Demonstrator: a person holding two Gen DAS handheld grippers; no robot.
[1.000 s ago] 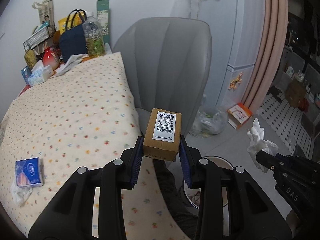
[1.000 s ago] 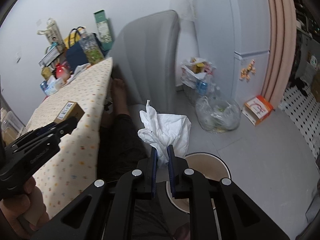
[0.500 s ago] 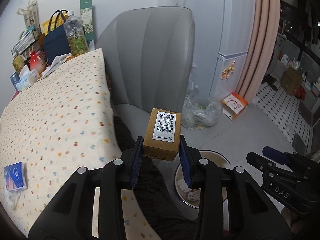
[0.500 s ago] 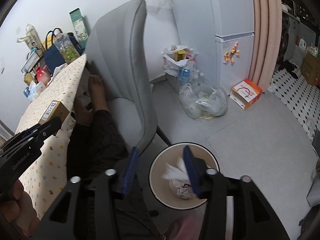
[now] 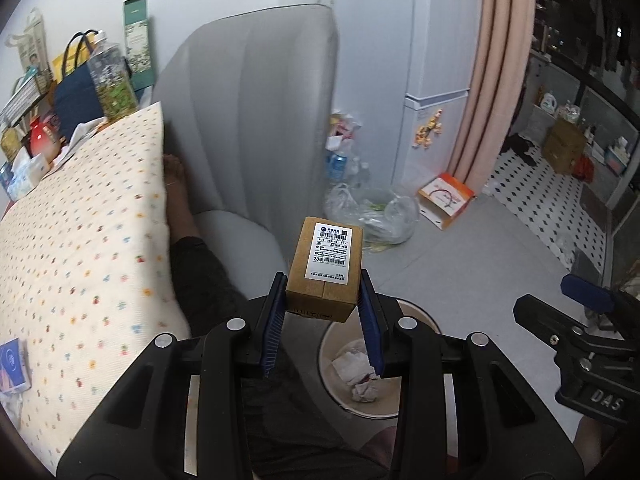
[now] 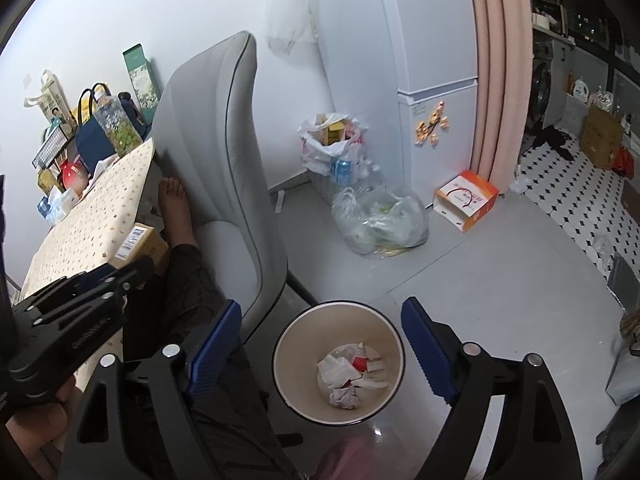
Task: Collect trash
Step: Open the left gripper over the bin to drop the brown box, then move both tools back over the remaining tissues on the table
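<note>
Cardboard box sits clamped in the left gripper jaws, just past the table edge, near the bin; right gripper jaws are opening, empty, over it.

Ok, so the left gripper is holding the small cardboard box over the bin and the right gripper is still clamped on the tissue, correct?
Not quite. The left gripper does hold the cardboard box, but the right gripper holds nothing: the right wrist view shows its jaws opening wide above the bin, with the crumpled tissue already lying inside.
</note>
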